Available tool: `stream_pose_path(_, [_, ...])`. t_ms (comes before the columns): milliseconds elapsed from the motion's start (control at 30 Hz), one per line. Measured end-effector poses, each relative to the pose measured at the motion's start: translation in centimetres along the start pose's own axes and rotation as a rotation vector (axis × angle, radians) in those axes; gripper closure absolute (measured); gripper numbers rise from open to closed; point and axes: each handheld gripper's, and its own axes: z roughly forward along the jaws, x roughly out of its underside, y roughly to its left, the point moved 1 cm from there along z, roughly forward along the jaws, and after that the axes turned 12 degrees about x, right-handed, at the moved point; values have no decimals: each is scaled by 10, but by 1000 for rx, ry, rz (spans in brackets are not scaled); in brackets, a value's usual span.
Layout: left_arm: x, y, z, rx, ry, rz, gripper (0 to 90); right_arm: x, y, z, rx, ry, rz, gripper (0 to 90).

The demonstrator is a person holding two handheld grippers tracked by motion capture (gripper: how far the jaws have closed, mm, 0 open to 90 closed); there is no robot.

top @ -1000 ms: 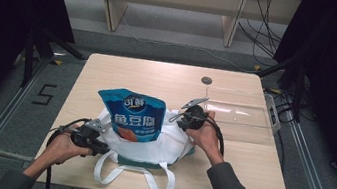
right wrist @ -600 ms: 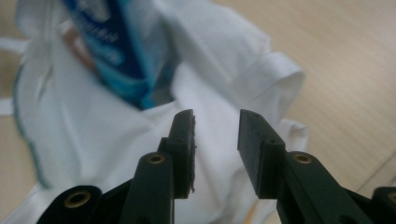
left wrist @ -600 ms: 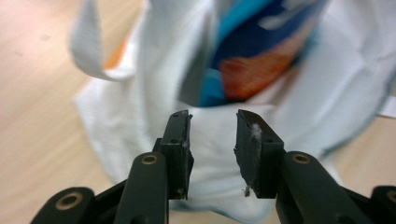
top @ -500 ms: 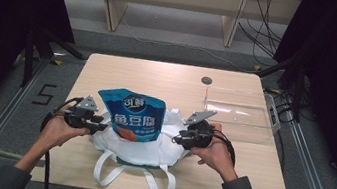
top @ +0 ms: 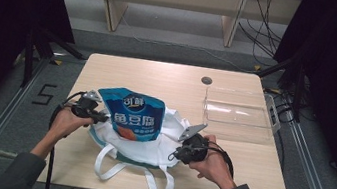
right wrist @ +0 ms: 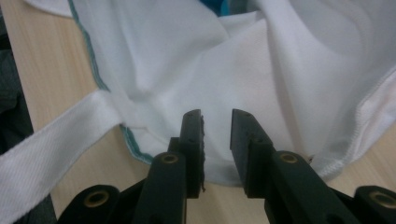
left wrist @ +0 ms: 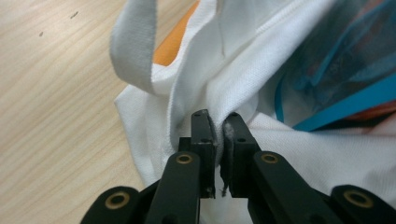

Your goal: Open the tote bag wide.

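pale wooden table (top: 168, 82), dark surroundings

The right gripper (right wrist: 217, 116) holds its jaws parted over the white cloth bag (right wrist: 210, 70).

Bag (top: 141, 143) lies on table (top: 168, 79), near my edge, handles (top: 153, 183) toward me. Snack pouch (top: 130, 114) sits in bag mouth, sticking out far side. Clear tray (top: 236, 115) right of bag, farther back. My left gripper (top: 97, 116) at bag's left edge, my right gripper (top: 175, 155) at its right edge.
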Motion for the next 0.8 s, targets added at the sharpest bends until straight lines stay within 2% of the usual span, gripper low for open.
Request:
stream_pose_path(33, [-1, 1, 0, 7, 7, -22, 843, 1, 1, 3, -19, 15, -29, 842])
stream_pose_path(100, [-1, 2, 0, 10, 10, -23, 843, 2, 1, 6, -31, 29, -42, 874])
stream_pose_path(133, [-1, 3, 1, 14, 9, -33, 844, 8, 2, 13, -19, 79, -45, 900])
stream_pose_path(167, [0, 4, 2, 13, -2, -50, 844, 8, 2, 13, -19, 79, -45, 900])
stream_pose_path(200, [0, 6, 3, 16, 6, -52, 846, 10, 3, 17, -32, 102, -49, 900])
stream_pose_path(233, [1, 8, 4, 19, 6, -68, 847, 12, 4, 20, -25, 115, -48, 900])
stream_pose_path(300, [6, 13, 10, 26, -6, -98, 850, 14, 5, 27, -29, 137, -76, 900])
stream_pose_path(333, [8, 15, 13, 23, -6, -112, 851, 14, 8, 29, -20, 162, -61, 900])
stream_pose_path(367, [9, 15, 16, 15, 3, -117, 853, 14, 8, 29, -16, 169, -65, 900])
stream_pose_path(433, [10, 16, 17, 25, -8, -117, 855, 14, 8, 29, -23, 170, -63, 900])
stream_pose_path(533, [9, 12, 16, 3, 11, -114, 853, 15, 6, 30, -39, 158, -49, 900])
stream_pose_path(567, [8, 11, 15, 5, 4, -89, 846, 14, 7, 28, -26, 158, -44, 900])
stream_pose_path(600, [8, 11, 15, 5, 4, -89, 840, 14, 7, 28, -26, 158, -44, 900])
stream_pose_path(633, [8, 9, 13, 0, 7, -101, 840, 13, 6, 27, -36, 136, -57, 885])
stream_pose_path(667, [7, 8, 11, 11, 1, -100, 833, 11, 5, 22, -44, 119, -27, 869])
stream_pose_path(700, [6, 7, 9, 10, 3, -93, 816, 8, 3, 17, -36, 72, -26, 868])
stream_pose_path(733, [4, 6, 6, 15, -2, -93, 798, 6, 2, 12, -37, 56, -3, 868])
stream_pose_path(767, [2, 4, 3, 24, -9, -86, 768, -1, -4, 4, -7, -38, 24, 868])
stream_pose_path(800, [1, 2, 0, 21, -16, -75, 768, -1, -4, 4, -7, -38, 24, 868])
